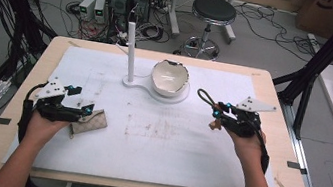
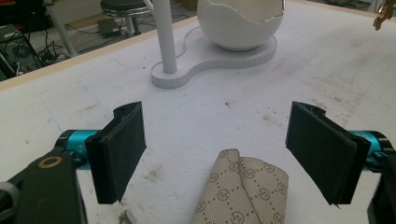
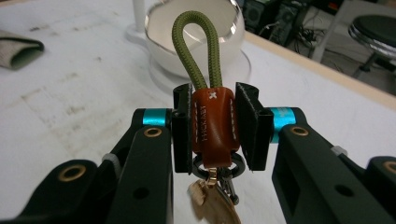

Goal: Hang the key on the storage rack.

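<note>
Nearest us, our left gripper (image 2: 219,154) stands released over the beige patterned fabric pouch (image 2: 243,191) near the white-covered table's (image 1: 170,150) left edge. Our right gripper (image 3: 215,130) is clenched on the brown leather keychain with its olive cord loop (image 3: 212,121), near the right edge. Toward the far edge sits the white eggshell-shaped bowl on its stand (image 1: 170,79).

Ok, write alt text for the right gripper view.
The right gripper is shut on a brown leather keychain, whose olive cord loop stands up above the jaws and whose metal ring and key hang below. Behind it, a white bowl sits on the white table cover.
</note>
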`<state>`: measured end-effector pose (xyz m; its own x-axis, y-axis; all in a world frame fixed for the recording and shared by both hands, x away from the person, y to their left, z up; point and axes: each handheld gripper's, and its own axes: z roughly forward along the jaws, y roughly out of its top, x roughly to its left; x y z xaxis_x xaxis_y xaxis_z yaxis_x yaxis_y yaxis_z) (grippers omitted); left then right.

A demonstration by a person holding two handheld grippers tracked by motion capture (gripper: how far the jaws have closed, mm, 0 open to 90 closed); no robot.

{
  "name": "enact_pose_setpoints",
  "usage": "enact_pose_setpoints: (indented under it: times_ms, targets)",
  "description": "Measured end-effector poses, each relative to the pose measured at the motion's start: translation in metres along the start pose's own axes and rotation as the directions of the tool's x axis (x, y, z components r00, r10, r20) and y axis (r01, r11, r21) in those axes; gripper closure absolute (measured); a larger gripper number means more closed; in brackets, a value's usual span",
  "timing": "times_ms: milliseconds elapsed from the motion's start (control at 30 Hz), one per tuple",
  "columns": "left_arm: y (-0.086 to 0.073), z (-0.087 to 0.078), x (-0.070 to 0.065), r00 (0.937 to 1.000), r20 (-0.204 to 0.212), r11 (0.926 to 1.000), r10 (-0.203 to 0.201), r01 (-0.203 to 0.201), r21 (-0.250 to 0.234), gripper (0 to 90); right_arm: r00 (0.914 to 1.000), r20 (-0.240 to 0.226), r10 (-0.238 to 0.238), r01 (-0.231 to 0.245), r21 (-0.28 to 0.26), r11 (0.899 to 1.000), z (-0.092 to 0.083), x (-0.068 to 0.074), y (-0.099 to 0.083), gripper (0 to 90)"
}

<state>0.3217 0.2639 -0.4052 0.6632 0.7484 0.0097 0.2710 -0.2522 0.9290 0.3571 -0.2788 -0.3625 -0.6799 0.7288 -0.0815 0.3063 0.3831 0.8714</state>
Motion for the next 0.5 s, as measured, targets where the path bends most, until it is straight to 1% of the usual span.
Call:
enact_pose_setpoints:
  times_ms: [100,167,233,333,400,433,467,500]
  targets:
    - [0.000,0.000,0.000,1.0000,0.000,1.0000,-0.002,0.002,-0.002,19.9,0.9995,-0.012,-0.030,0.030,-0.011,0.999,0.006,0.006,0.020,69.9]
    - [0.000,0.000,0.000,1.0000,0.002,1.0000,0.000,0.000,-0.002,19.9,0.9985,-0.025,-0.049,0.048,-0.029,0.998,0.009,0.009,0.032,69.9]
    - [0.001,0.000,0.000,1.0000,0.004,1.0000,0.001,-0.001,-0.004,19.9,0.9977,-0.035,-0.059,0.058,-0.040,0.998,0.011,0.013,0.043,69.8]
    - [0.001,0.000,0.000,1.0000,0.004,1.0000,0.000,0.000,-0.005,19.9,0.9965,-0.045,-0.070,0.068,-0.043,0.997,0.015,0.017,0.056,69.8]
    - [0.001,0.000,0.000,1.0000,0.003,1.0000,0.000,0.000,-0.006,19.9,0.9953,-0.045,-0.086,0.084,-0.051,0.995,0.018,0.019,0.063,69.9]
    - [0.001,0.000,0.000,1.0000,0.005,1.0000,0.001,-0.001,-0.006,19.9,0.9952,-0.048,-0.085,0.083,-0.046,0.995,0.020,0.020,0.066,69.9]
    - [0.001,0.000,0.000,1.0000,0.007,1.0000,-0.003,0.003,-0.005,19.9,0.9943,-0.051,-0.094,0.091,-0.052,0.995,0.022,0.022,0.070,69.9]
    - [0.001,0.000,0.001,1.0000,0.005,1.0000,-0.004,0.004,-0.005,19.9,0.9941,-0.056,-0.092,0.089,-0.055,0.994,0.024,0.024,0.073,69.9]
